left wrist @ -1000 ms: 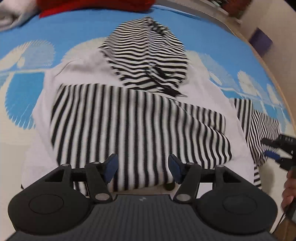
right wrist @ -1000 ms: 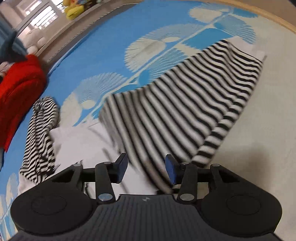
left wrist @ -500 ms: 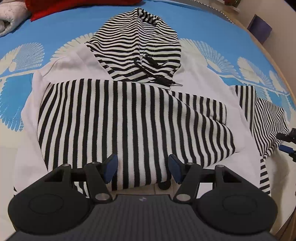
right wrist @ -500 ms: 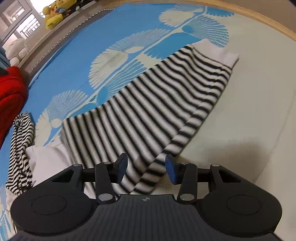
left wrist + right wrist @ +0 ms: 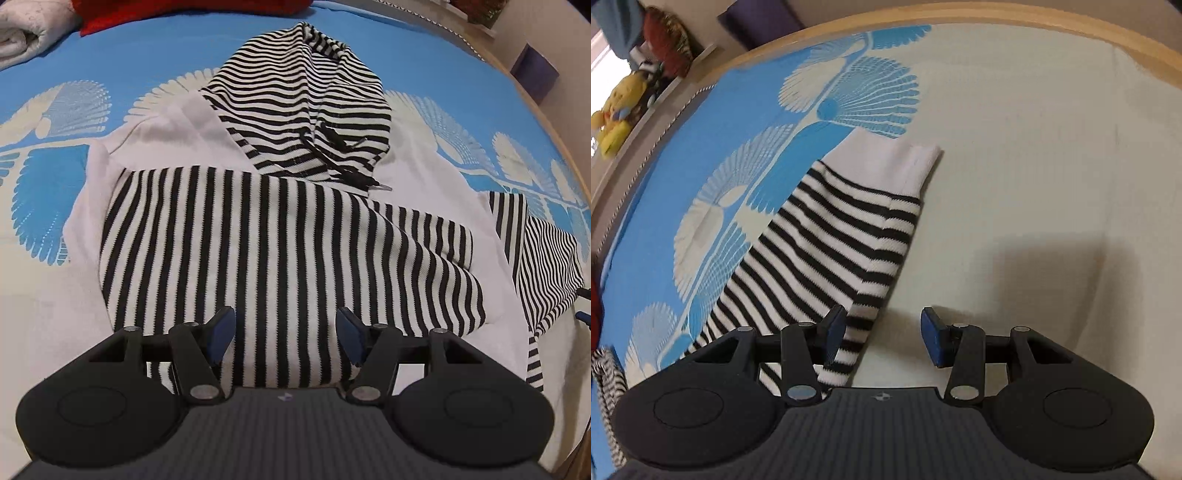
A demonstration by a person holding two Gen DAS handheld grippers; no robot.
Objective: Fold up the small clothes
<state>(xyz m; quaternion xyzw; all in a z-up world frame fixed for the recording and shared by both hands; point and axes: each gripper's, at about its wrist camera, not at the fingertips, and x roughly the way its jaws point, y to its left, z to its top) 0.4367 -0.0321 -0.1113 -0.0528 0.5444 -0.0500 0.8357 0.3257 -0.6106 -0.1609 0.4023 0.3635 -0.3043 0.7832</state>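
Observation:
A white hoodie point(image 5: 166, 129) with black-and-white striped hood point(image 5: 310, 107) lies flat on the blue and cream bedspread point(image 5: 147, 48). One striped sleeve point(image 5: 280, 251) is folded across its chest. My left gripper point(image 5: 286, 332) hovers open over that folded sleeve, nothing between its blue pads. The other striped sleeve point(image 5: 827, 251) stretches out to the side and ends in a white cuff point(image 5: 897, 162). My right gripper point(image 5: 882, 332) stands open above this sleeve's near edge, its left fingertip point(image 5: 834, 328) over the stripes, the right one over bare cream cloth.
A red garment point(image 5: 192, 11) and a folded white cloth point(image 5: 26, 33) lie at the far edge of the bed. A wooden bed rim point(image 5: 1034, 18) curves around the right. Plush toys point(image 5: 617, 110) sit on a shelf beyond. Bare cream bedspread point(image 5: 1052, 166) lies right of the sleeve.
My right gripper has travelled along the outstretched sleeve towards its cuff and rolled; the cuff now lies close ahead. The left gripper has stayed over the folded sleeve.

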